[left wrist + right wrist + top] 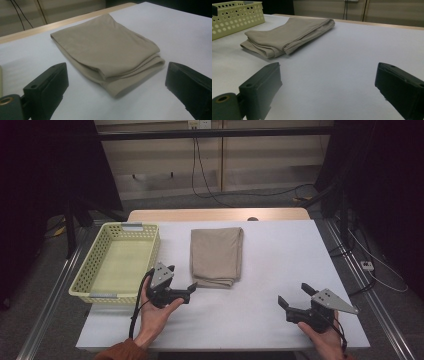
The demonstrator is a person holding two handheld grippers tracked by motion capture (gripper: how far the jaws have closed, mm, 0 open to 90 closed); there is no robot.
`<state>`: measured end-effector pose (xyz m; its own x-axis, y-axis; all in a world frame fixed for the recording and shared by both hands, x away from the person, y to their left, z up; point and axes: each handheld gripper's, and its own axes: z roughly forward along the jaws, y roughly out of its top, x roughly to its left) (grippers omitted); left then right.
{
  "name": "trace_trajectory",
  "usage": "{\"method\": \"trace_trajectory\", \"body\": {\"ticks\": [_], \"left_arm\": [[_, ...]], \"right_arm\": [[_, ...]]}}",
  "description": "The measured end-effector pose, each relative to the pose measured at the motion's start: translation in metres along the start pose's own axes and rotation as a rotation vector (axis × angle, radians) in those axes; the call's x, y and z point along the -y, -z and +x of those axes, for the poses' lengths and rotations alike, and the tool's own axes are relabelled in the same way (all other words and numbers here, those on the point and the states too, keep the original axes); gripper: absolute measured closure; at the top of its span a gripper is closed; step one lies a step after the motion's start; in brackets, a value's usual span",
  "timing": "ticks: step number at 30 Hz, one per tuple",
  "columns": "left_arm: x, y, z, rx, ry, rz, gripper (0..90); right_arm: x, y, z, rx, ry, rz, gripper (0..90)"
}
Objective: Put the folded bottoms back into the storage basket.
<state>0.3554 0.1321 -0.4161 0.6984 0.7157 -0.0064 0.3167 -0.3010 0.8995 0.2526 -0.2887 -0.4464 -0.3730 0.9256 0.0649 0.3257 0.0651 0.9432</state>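
White surface [270,285] with a folded beige cloth [216,256].
Left tongs [181,281] gape just before its near corner; right tongs [295,299], also apart, sit well away.

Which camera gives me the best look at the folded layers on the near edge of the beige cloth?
The left gripper view: the folded beige cloth is close, and its stacked near edge is clear. The right gripper view shows the cloth farther off, at a low angle. The high view shows its whole outline beside the yellow basket, layers hardly visible.
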Motion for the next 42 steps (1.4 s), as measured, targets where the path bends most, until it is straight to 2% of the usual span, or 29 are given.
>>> {"method": "trace_trajectory", "body": {"ticks": [3, 5, 7, 10, 13, 16, 18, 21, 23, 28, 34, 39, 40, 42], "left_arm": [[-0.002, -0.004, 0.003, -0.008, 0.007, 0.002, 5.4], [-0.007, -0.011, 0.009, -0.013, 0.031, 0.010, 5.4], [-0.011, -0.015, 0.012, -0.022, 0.030, -0.007, 5.5], [-0.018, -0.022, 0.016, 0.003, 0.061, -0.007, 4.8], [-0.023, -0.027, 0.018, -0.010, 0.032, -0.007, 4.7], [-0.028, -0.033, 0.021, -0.015, 0.031, 0.010, 4.5], [-0.030, -0.036, 0.023, -0.031, 0.025, 0.003, 4.5], [-0.031, -0.041, 0.027, -0.055, 0.030, -0.012, 5.8], [-0.032, -0.046, 0.031, -0.062, 0.039, 0.015, 5.9], [-0.037, -0.056, 0.039, -0.059, 0.067, 0.019, 4.9], [-0.045, -0.070, 0.043, -0.054, 0.067, 0.047, 4.8], [-0.050, -0.076, 0.044, -0.051, 0.090, 0.039, 5.2], [-0.053, -0.078, 0.045, -0.058, 0.082, 0.044, 5.3], [-0.056, -0.080, 0.046, -0.055, 0.091, 0.057, 5.3]], "right_arm": [[0.001, 0.000, 0.000, -0.004, -0.001, 0.002, 6.1], [0.001, 0.001, -0.001, -0.005, -0.003, -0.001, 6.1], [0.001, 0.001, -0.003, -0.006, -0.012, -0.001, 6.1], [0.002, 0.001, -0.004, -0.004, -0.016, 0.002, 6.3], [0.002, 0.001, -0.004, 0.000, -0.015, 0.004, 6.3], [0.002, 0.001, -0.004, 0.002, -0.015, 0.004, 6.4], [0.002, 0.000, -0.004, 0.006, -0.015, 0.007, 6.8], [0.002, 0.000, -0.004, 0.010, -0.020, 0.012, 6.9], [0.002, 0.001, -0.004, 0.012, -0.016, 0.010, 6.9], [0.002, 0.000, -0.004, 0.009, -0.016, 0.012, 7.3], [0.003, 0.002, -0.005, 0.009, -0.020, 0.010, 7.4], [0.003, 0.002, -0.004, 0.008, -0.011, 0.014, 7.6], [0.003, 0.002, -0.004, 0.009, -0.014, 0.013, 7.5], [0.003, 0.002, -0.005, 0.010, -0.023, 0.014, 7.1]]}}
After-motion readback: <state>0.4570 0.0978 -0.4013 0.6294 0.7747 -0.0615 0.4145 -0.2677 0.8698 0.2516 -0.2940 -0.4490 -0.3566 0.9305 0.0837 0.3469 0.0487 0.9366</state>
